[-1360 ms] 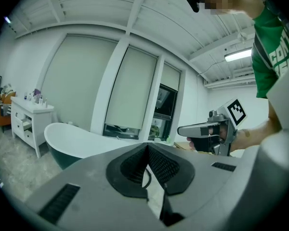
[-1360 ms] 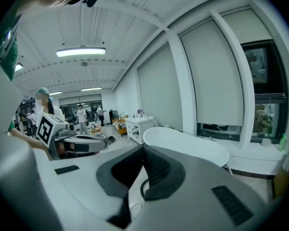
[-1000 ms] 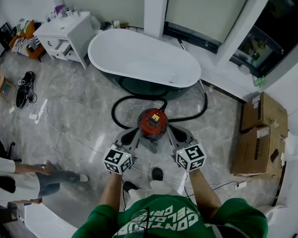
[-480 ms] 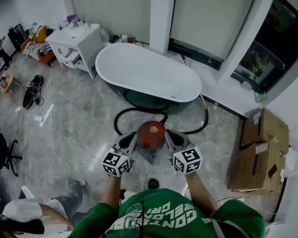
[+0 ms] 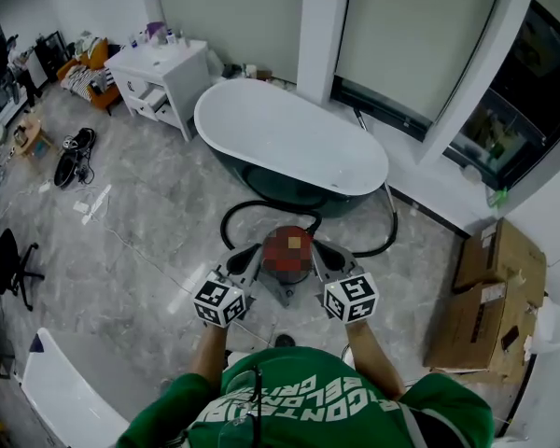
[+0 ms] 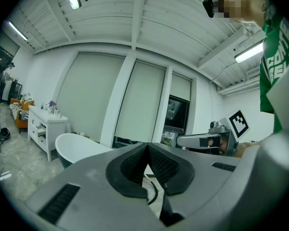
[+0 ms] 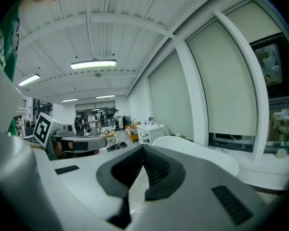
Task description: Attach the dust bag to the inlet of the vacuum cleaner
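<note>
Red vacuum cleaner point(image 5: 287, 253) sits on the floor point(image 5: 149, 213), just in front of the white bathtub point(image 5: 289, 138). My left tool point(image 6: 147, 145) and right tool point(image 7: 143, 148) hang above it — both clenched tight, nothing in them.

Floor point(image 5: 149, 222): grey marble-look tile, glossy. White freestanding bathtub point(image 5: 289, 143) with a dark underside stands near the window wall. White column point(image 5: 322, 26) rises behind the tub, between pale roller blinds point(image 5: 411, 35). White drawer cabinet point(image 5: 163, 73) stands left of the tub, small bottles on top. Cardboard boxes point(image 5: 490, 297) sit stacked at right. White panelled ceiling point(image 6: 149, 23) carries a lit strip light point(image 7: 93, 64).
</note>
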Demonstrator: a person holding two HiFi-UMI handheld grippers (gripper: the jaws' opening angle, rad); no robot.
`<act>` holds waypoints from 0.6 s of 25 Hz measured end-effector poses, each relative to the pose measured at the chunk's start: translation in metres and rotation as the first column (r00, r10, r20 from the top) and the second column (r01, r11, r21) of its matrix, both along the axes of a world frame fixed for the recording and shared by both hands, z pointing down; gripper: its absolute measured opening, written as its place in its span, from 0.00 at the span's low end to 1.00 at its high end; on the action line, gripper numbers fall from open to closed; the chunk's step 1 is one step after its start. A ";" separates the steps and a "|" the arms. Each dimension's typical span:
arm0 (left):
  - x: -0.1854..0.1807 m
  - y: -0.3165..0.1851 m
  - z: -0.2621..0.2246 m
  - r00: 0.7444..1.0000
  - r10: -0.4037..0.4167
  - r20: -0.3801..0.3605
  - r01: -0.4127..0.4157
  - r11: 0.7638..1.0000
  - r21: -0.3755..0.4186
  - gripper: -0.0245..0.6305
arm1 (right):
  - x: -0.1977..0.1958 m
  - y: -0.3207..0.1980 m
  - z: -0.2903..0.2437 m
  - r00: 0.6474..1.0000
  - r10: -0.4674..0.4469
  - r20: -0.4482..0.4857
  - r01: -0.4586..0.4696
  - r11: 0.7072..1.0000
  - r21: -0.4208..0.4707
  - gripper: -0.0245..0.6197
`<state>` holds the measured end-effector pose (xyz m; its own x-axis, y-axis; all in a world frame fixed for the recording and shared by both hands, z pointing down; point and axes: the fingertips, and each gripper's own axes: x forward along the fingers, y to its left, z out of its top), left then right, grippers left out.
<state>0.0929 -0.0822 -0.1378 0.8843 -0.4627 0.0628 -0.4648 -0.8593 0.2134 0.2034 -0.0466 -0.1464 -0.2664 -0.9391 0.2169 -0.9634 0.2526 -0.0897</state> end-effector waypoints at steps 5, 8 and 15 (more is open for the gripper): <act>-0.015 0.000 -0.004 1.000 -0.030 0.003 0.030 1.000 0.010 0.04 | -0.015 -0.002 -0.004 1.000 -0.023 -0.007 0.023 1.000 0.014 0.05; -0.027 -0.002 -0.005 0.998 -0.055 -0.005 0.056 0.998 0.011 0.04 | -0.021 -0.001 -0.006 1.000 -0.030 -0.008 0.031 0.999 0.018 0.05; -0.053 -0.002 -0.001 0.995 -0.100 -0.025 0.100 0.995 -0.004 0.04 | -0.040 0.000 -0.001 0.999 -0.047 -0.010 0.047 0.999 0.006 0.05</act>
